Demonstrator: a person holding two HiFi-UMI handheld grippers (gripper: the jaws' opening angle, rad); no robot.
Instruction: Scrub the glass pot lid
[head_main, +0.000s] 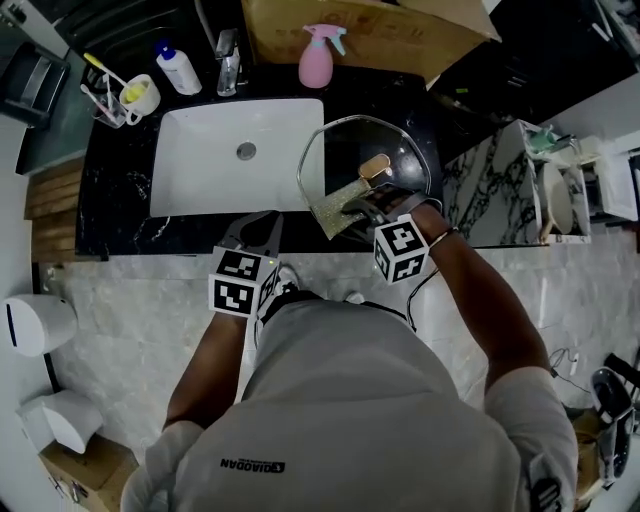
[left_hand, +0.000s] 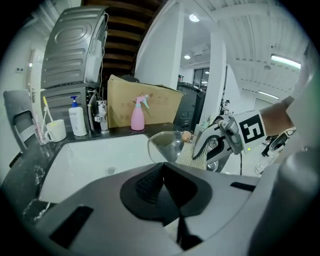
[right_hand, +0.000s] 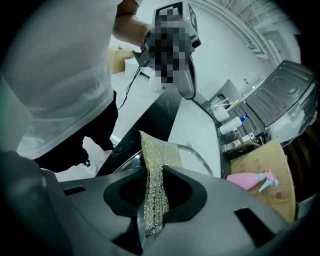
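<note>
Head view: our right hand-held gripper (head_main: 366, 206) clamps a scouring cloth (head_main: 338, 212) over the glass pot lid (head_main: 345, 150); our left hand-held gripper (head_main: 257, 226), clenched empty, should brace it.

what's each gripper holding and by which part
Right gripper: the mesh scrub cloth, pinched near one end, the rest sticking out over the glass pot lid. Left gripper: shut, holding nothing.

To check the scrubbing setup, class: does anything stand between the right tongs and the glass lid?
Only the scouring cloth, clamped in the right tongs and draped over the near edge of the lid. Nothing else visible is in the way.
</note>
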